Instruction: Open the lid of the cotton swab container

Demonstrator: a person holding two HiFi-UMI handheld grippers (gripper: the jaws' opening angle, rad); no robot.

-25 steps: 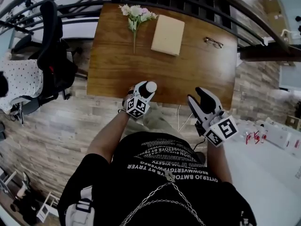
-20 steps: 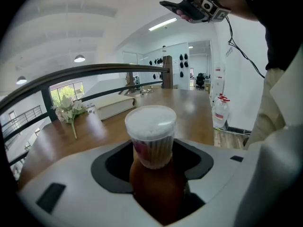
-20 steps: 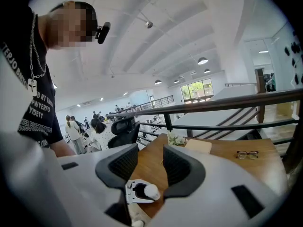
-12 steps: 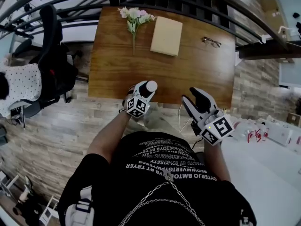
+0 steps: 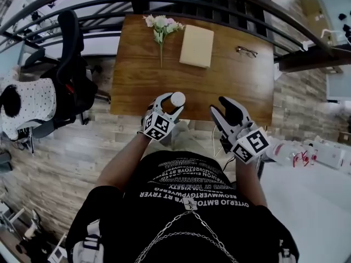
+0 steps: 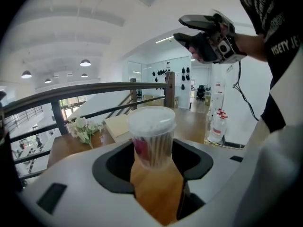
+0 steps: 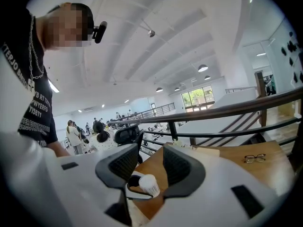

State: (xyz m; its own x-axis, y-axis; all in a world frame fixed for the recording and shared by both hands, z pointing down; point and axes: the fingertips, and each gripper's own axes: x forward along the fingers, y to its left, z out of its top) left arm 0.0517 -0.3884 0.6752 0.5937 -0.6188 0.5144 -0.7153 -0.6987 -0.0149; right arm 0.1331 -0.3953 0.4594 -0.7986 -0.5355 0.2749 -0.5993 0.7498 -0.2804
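Clear-plastic cotton swab container (image 6: 151, 141) sat clamped upright in the left gripper (image 5: 171, 105), lid (image 6: 152, 118) offered to the empty, spread-jawed right gripper (image 5: 222, 108).

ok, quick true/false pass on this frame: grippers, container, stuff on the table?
1. The left gripper is shut on the container. True.
2. The lid is off the container. False: it sits on top, closed.
3. The right gripper holds the lid. False: its jaws stand apart with nothing gripped between them.
4. Glasses lie on the table. True.
5. The flowers lie on top of the pad. False: they lie beside it, apart from it.
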